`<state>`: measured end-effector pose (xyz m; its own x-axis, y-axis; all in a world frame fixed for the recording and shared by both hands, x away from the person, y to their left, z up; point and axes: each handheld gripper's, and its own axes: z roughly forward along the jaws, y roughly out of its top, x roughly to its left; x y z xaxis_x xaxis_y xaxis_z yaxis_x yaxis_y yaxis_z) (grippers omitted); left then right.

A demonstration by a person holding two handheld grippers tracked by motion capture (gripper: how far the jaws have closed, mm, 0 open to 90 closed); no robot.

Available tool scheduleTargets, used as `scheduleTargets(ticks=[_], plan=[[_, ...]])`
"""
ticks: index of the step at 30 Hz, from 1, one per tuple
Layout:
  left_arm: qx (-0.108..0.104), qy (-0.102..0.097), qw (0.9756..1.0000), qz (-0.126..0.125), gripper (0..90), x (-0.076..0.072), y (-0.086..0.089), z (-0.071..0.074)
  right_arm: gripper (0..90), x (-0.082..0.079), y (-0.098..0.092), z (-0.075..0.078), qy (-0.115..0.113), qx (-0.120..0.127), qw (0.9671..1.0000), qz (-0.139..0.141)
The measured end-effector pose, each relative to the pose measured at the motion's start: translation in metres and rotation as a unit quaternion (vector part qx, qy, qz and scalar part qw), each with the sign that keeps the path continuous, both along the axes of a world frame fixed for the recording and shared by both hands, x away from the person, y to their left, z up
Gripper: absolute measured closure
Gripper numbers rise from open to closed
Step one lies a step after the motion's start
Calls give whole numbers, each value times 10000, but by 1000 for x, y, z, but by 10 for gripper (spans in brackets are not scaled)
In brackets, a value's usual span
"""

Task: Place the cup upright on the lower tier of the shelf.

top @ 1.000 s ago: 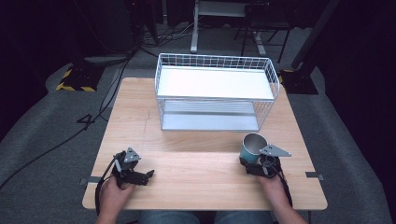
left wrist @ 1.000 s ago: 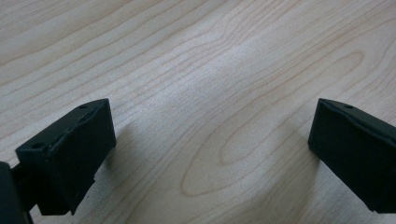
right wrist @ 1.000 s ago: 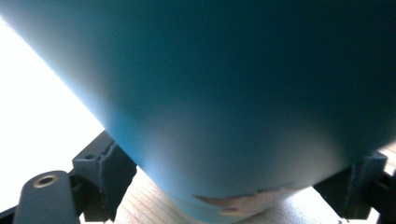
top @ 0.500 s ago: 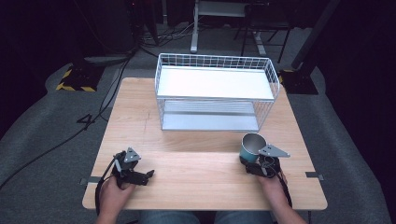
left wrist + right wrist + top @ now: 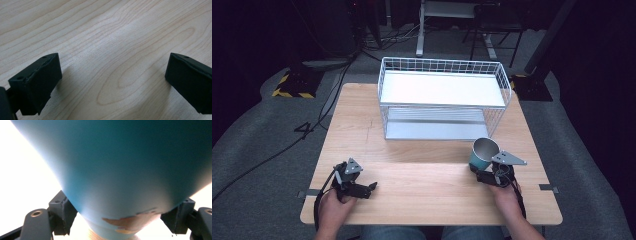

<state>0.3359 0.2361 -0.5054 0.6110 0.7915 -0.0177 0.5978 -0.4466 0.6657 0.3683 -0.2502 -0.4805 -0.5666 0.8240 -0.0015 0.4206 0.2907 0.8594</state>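
Observation:
A teal cup (image 5: 483, 153) with a metal inside leans toward the rack, in front of the rack's right end. My right gripper (image 5: 486, 176) is shut on its lower part; in the right gripper view the cup's teal wall (image 5: 120, 170) sits squeezed between both black jaws, with a scuffed patch near its base. My left gripper (image 5: 371, 187) rests low at the table's front left, open. In the left gripper view its fingers (image 5: 37, 80) stand wide apart over bare wood with nothing between them.
A white wire rack (image 5: 443, 100) with two shelves stands at the middle back of the wooden table (image 5: 412, 200). Dark floor, cables and a yellow-black striped block (image 5: 292, 87) lie beyond the table's left edge.
The cup in my right gripper has shifted very slightly. The left gripper has stayed still.

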Motion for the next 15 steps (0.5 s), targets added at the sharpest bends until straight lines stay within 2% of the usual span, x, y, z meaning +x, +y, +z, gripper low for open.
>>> scheduleTargets(ticks=[15], plan=[[11, -6, 10000, 3, 12, 0, 0, 0, 248, 24, 19, 26, -95, 148, 9997, 177]])
